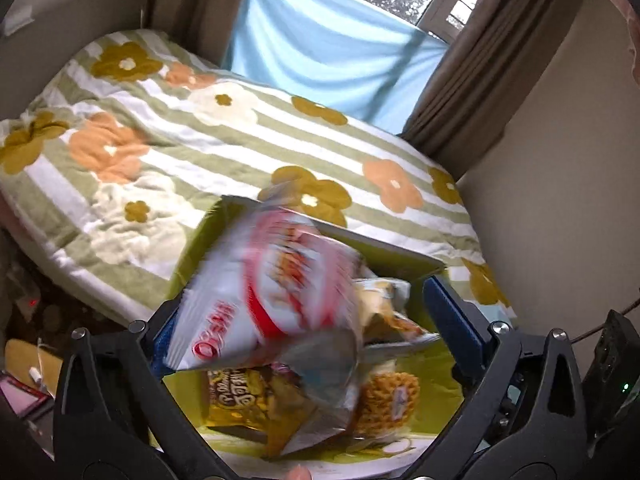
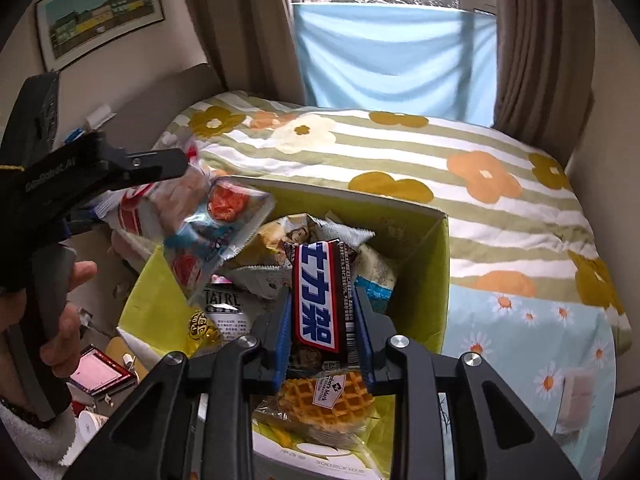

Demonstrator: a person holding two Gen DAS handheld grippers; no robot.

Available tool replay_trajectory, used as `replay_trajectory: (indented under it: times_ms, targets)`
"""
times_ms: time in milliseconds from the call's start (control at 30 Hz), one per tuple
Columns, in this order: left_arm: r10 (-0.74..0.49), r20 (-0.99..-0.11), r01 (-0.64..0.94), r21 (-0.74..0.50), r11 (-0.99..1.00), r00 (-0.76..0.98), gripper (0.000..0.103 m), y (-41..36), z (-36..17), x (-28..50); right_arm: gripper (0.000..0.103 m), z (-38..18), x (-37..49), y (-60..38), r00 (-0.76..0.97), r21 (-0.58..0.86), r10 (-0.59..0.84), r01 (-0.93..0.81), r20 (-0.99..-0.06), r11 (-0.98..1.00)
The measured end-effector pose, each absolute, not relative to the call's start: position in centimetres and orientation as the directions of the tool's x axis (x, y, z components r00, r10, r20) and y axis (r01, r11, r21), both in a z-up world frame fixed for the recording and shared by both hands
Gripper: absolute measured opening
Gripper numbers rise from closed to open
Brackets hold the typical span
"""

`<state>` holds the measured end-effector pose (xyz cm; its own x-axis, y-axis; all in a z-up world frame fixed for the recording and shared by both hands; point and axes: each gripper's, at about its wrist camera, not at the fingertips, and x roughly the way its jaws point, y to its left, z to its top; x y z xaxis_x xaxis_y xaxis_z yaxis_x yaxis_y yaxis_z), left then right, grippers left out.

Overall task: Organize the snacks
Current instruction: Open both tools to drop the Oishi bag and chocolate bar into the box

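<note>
A yellow-green cardboard box (image 2: 434,264) sits on the bed and holds several snack packs, among them a wrapped waffle (image 2: 326,402). My right gripper (image 2: 322,300) is shut on a brown chocolate bar (image 2: 318,304) with a blue and red label, held above the box. My left gripper (image 1: 304,312) is open over the box (image 1: 432,384). A blurred white and red snack bag (image 1: 272,300) lies between its fingers, loose and tilted. The bag also shows in the right wrist view (image 2: 208,232), hanging below the left gripper's finger (image 2: 156,168) over the box's left edge.
The box rests on a bed with a striped flower blanket (image 1: 240,136). A blue cloth (image 2: 392,60) and brown curtains hang behind. Clutter, including a red-framed device (image 2: 102,372), lies on the floor at the left. A framed picture (image 2: 100,12) hangs on the wall.
</note>
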<state>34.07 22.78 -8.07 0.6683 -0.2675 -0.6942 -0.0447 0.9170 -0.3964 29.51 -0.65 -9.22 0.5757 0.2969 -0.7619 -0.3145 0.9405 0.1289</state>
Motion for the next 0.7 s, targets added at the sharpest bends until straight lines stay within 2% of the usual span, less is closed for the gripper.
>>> replay_trajectory:
  times_ms: [167, 533, 600, 633, 667, 700]
  targets:
    - [-0.271, -0.744, -0.054, -0.381, 0.923, 0.611, 0.103, 23.5, -10.1, 33.6, 0.026, -10.2, 29.6, -0.4, 0.561, 0.122, 0.276, -0.295, -0.781, 0.948]
    - [-0.28, -0.75, -0.029, -0.37, 0.929, 0.6, 0.103, 23.8, -11.2, 30.2, 0.027, -10.8, 29.1, 0.8, 0.531, 0.144, 0.291, -0.301, -0.796, 0.943]
    - [-0.279, -0.744, -0.02, -0.365, 0.931, 0.607, 0.103, 23.5, -11.0, 29.8, 0.048, -10.9, 28.8, 1.2, 0.533, 0.129, 0.289, -0.317, -0.795, 0.94]
    - [-0.272, -0.747, -0.019, -0.356, 0.934, 0.607, 0.103, 23.2, -10.9, 29.6, 0.073, -10.8, 28.5, 1.4, 0.548, 0.117, 0.287, -0.324, -0.786, 0.939]
    - [-0.263, -0.75, -0.016, -0.341, 0.94, 0.607, 0.103, 23.0, -10.9, 29.4, 0.086, -10.8, 28.4, 1.4, 0.554, 0.118, 0.292, -0.328, -0.779, 0.937]
    - [-0.255, -0.753, -0.011, -0.328, 0.944, 0.607, 0.103, 22.8, -11.0, 29.2, 0.086, -10.8, 28.2, 1.3, 0.553, 0.133, 0.31, -0.338, -0.773, 0.932]
